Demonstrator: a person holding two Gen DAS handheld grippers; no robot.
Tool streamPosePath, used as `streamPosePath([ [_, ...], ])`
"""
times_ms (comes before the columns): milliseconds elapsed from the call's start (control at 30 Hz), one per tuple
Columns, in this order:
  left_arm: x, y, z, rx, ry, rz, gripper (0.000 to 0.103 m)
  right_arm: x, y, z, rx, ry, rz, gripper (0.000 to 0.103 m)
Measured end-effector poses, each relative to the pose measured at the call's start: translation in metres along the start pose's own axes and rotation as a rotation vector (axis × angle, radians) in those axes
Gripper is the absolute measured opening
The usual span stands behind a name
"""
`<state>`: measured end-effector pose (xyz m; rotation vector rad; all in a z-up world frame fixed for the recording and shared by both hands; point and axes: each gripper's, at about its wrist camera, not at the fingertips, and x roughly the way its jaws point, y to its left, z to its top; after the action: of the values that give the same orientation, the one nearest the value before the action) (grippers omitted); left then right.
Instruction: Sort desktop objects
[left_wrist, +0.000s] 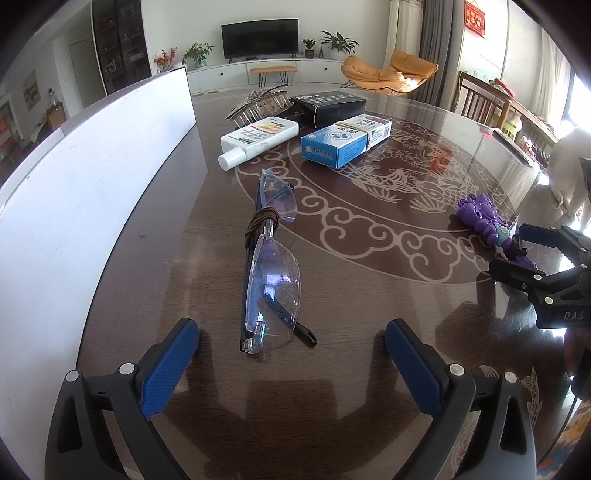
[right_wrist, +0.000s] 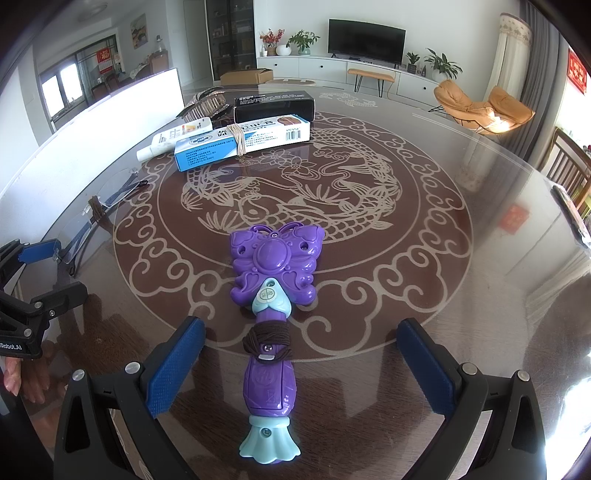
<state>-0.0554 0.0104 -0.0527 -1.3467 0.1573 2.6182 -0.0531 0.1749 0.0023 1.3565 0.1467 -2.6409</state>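
Note:
Clear folded glasses (left_wrist: 271, 266) with a brown hair tie (left_wrist: 260, 221) round the bridge lie on the dark table, just ahead of my open, empty left gripper (left_wrist: 291, 347). A purple butterfly toy wand (right_wrist: 271, 295) with a dark hair tie (right_wrist: 267, 341) wound on its handle lies between the fingers of my open right gripper (right_wrist: 301, 350), handle end toward me. The wand also shows in the left wrist view (left_wrist: 484, 218), with the right gripper (left_wrist: 517, 251) at it. The glasses show at the left in the right wrist view (right_wrist: 99, 206).
At the far side lie a white tube (left_wrist: 258, 138), a blue-white box with a rubber band (left_wrist: 345, 140), a black box (left_wrist: 328, 105) and a glittery hair comb (left_wrist: 258, 101). A white board (left_wrist: 85, 177) stands along the left. The table (right_wrist: 461, 295) has a carved fish pattern.

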Motion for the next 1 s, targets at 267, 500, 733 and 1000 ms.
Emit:
streamPosePath([
  [267, 0.000, 0.000, 0.000, 0.000, 0.000, 0.000, 0.103, 0.000, 0.000, 0.000, 0.000, 0.000, 0.000, 0.103],
  [500, 0.000, 0.000, 0.000, 0.002, 0.000, -0.001, 0.103, 0.000, 0.000, 0.000, 0.000, 0.000, 0.000, 0.103],
  [733, -0.002, 0.007, 0.004, -0.010, 0.029, -0.057, 0.103, 0.000, 0.000, 0.000, 0.000, 0.000, 0.000, 0.103],
  [1000, 0.003, 0.005, 0.011, 0.037, 0.047, -0.108, 0.100, 0.000, 0.000, 0.000, 0.000, 0.000, 0.000, 0.103],
])
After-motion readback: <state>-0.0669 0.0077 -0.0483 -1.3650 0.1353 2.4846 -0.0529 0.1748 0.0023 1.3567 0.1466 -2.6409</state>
